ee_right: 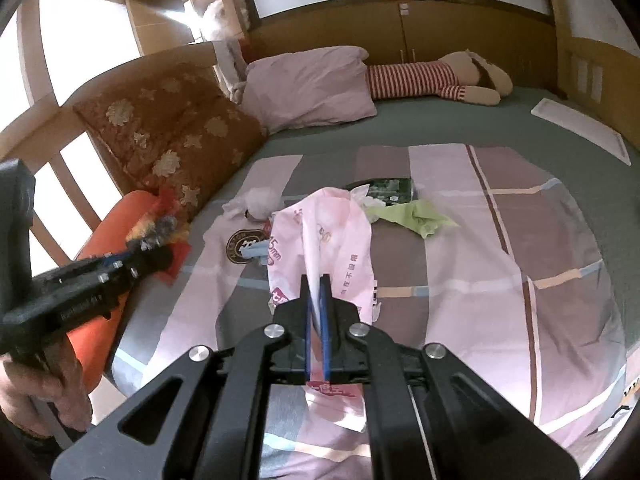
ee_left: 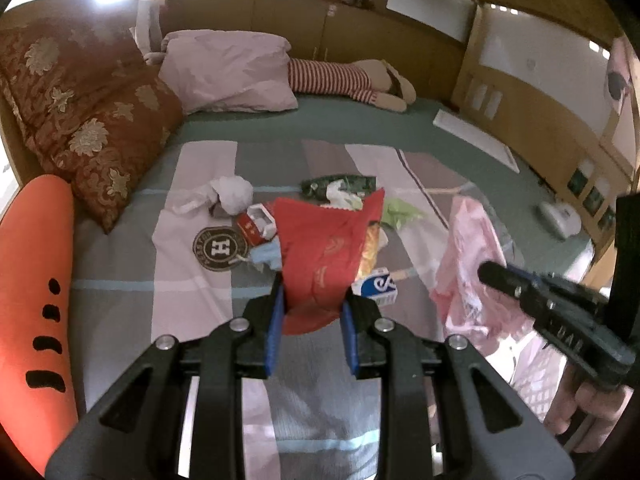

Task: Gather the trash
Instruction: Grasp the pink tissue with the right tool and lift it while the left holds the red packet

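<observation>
While clamped, red wrapper (ee_left: 320, 264) between left hand-held gripper (ee_left: 310, 308) pads

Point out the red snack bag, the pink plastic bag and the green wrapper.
red snack bag (ee_left: 316, 256), left wrist view, middle of its red face.
pink plastic bag (ee_right: 320, 240), right wrist view, its printed front.
green wrapper (ee_right: 416, 214), right wrist view, its crumpled middle.

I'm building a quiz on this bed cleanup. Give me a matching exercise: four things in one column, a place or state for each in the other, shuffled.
1. red bag
2. pink bag
3. green wrapper
4. striped plush toy

A. lies on the bedspread
B. clamped in the right tongs
C. lies beside the pink pillow
D. held in the left tongs

Pairs: 1-D, 2-B, 3-A, 4-C
</observation>
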{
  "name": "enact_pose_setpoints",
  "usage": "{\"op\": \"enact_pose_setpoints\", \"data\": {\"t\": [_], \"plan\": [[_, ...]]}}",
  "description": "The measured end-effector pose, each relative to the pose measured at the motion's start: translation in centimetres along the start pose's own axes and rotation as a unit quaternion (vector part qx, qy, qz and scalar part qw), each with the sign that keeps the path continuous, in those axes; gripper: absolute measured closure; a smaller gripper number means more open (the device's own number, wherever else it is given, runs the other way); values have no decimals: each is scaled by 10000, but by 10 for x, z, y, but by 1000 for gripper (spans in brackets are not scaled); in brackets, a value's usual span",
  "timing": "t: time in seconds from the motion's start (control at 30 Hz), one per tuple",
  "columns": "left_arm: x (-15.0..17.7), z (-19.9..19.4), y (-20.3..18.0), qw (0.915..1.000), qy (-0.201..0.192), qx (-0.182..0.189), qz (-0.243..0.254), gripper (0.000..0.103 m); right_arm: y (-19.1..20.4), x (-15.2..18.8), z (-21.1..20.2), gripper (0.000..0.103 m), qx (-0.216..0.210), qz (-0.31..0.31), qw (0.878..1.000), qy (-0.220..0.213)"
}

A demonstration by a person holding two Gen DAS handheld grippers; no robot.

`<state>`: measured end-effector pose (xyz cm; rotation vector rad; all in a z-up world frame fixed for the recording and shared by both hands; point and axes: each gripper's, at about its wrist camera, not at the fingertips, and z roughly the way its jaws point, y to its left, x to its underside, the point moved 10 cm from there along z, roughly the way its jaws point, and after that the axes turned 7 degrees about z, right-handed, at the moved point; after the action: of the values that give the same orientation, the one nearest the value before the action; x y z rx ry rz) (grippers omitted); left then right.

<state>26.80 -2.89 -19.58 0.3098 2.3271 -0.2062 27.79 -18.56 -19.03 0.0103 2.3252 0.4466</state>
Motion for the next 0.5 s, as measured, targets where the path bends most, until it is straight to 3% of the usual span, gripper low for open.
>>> {"op": "enact_pose_setpoints", "data": {"t": [0.5], "plan": [[8,9,10,9998,115,-126,-80,77,2,4,5,99,-34,-50,10000,74]]}}
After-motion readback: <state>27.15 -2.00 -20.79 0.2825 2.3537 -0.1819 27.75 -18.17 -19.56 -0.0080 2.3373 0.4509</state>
